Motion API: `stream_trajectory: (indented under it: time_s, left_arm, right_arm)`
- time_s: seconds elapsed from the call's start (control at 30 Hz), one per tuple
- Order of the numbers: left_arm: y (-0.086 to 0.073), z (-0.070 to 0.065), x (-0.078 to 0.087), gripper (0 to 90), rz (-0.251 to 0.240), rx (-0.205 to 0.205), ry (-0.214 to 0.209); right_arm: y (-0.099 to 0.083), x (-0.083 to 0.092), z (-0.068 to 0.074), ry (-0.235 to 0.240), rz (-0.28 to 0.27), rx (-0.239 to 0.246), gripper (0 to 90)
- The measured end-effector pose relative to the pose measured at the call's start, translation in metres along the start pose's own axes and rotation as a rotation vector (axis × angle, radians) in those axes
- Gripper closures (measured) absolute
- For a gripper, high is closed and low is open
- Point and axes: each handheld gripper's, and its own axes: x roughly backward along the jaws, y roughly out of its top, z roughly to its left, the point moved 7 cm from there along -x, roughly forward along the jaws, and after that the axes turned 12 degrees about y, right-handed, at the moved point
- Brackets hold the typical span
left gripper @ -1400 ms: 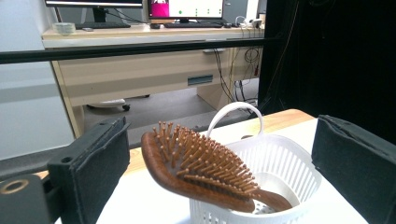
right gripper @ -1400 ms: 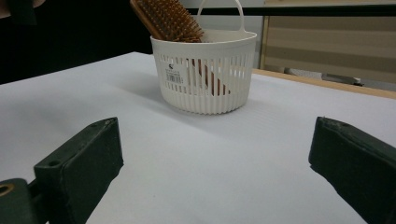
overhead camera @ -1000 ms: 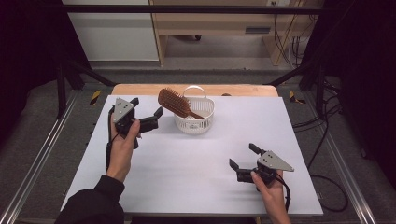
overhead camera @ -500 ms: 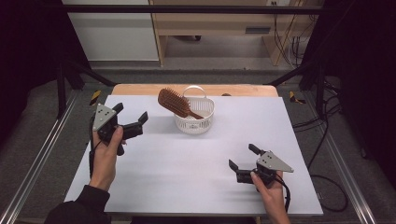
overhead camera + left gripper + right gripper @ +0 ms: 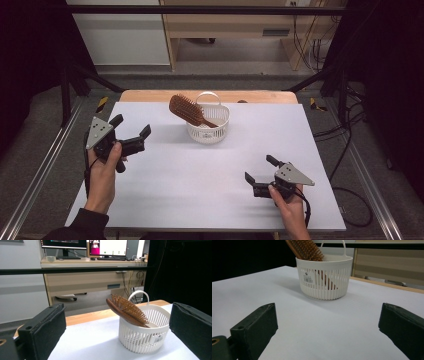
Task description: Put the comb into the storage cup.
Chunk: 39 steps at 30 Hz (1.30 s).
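1. Left gripper [image 5: 131,135]: jaws wide, empty, clear of basket [image 5: 208,131].
2. Wooden hairbrush [image 5: 187,110]: handle down in basket, head propped over rim.
3. Right gripper [image 5: 260,175]: spread, empty, resting.
4. Placement apparently done; next, likely idle.

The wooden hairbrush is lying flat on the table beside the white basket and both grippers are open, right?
Not quite. The hairbrush isn't flat on the table: the high view shows it standing tilted in the basket, head sticking out over the rim. Both grippers, left and right, are open.
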Motion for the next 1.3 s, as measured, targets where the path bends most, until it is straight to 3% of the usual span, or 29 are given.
stream_trajectory:
  time_s: [0.37,0.53,1.0,1.3]
  left_arm:
    - [-0.021,0.01,0.026,0.8,-0.044,0.028,0.019]
    - [-0.031,0.019,0.035,1.1,-0.062,0.02,0.027]
    - [-0.069,0.041,0.055,1.1,-0.052,0.047,0.053]
    - [-0.089,0.045,0.065,1.1,-0.034,0.046,0.056]
  right_arm:
    - [0.0,0.003,0.001,0.0,0.006,0.014,2.5]
    - [0.0,0.006,0.0,-0.005,0.007,0.02,2.6]
    - [0.0,0.01,-0.002,-0.007,0.015,0.021,2.7]
    - [0.0,0.013,-0.003,-0.015,0.023,0.022,2.8]
